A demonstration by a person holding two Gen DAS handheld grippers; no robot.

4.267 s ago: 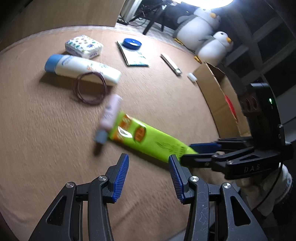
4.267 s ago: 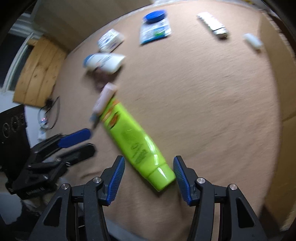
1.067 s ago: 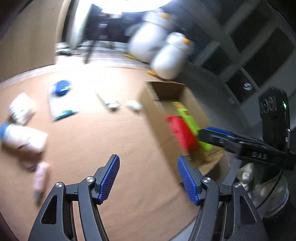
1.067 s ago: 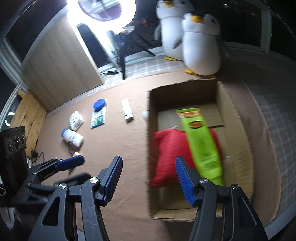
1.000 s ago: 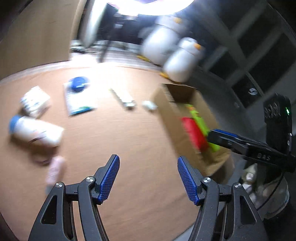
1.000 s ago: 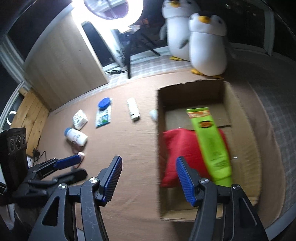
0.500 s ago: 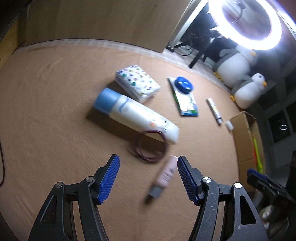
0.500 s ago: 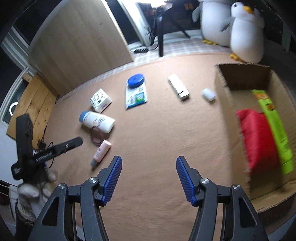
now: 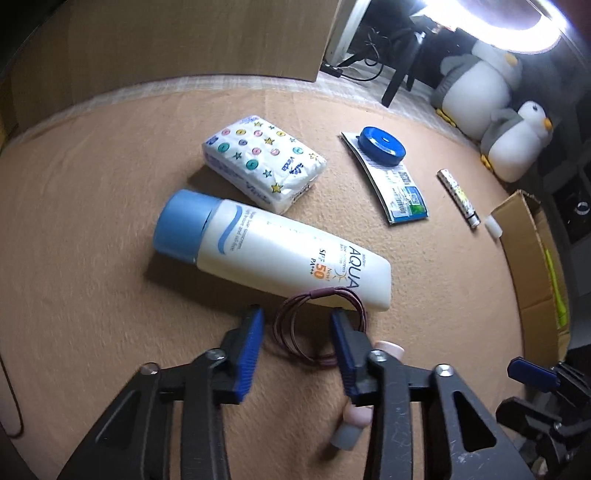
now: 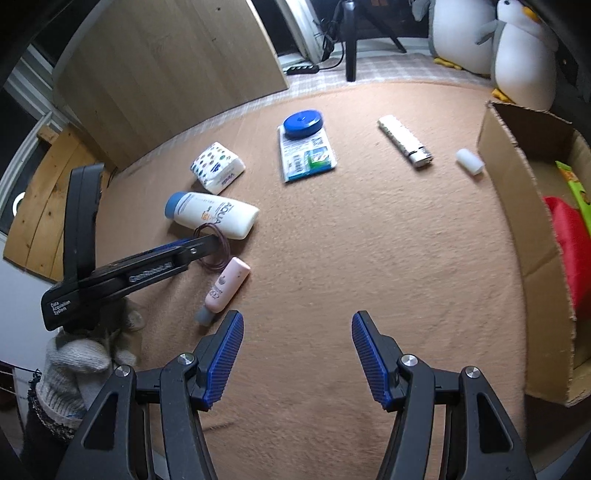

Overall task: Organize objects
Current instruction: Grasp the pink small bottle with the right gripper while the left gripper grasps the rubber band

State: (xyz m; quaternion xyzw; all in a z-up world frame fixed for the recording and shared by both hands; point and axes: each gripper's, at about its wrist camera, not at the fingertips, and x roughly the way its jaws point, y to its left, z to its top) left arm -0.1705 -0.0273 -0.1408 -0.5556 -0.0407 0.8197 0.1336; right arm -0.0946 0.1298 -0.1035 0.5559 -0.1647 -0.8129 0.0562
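While the left gripper [image 9: 295, 325] hangs low over the tan carpet [image 9: 92, 206], its jaws have just been closing and stand narrow, with part of a maroon hair-tie loop [image 9: 317, 325] between the blue pads, which do not visibly press on it. Just right of it a small pink bottle [image 10: 227, 284] lies on its side, partly hidden behind the gripper finger in the left view. The right gripper [image 10: 295, 354] hovers over bare carpet with its jaws moderately wide and nothing between them. A gloved hand [image 10: 85, 350] holds the left tool. Touching the loop's far edge lies a white sunscreen bottle [image 9: 273, 254] with a blue cap, and beyond it a patterned tissue pack [image 9: 264, 162]. Further right sit a blue round lid on a printed card [image 9: 384, 170], a slim white tube [image 9: 458, 195] and a small white cylinder [image 9: 493, 226]. At the right edge stands a cardboard box [image 10: 517, 206] holding a red item [image 10: 570, 243] and a green tube [image 10: 580, 192]. Behind the carpet are a wooden panel [image 10: 166, 74], two plush penguins [image 10: 517, 48] and a bright ring light [image 9: 517, 26].
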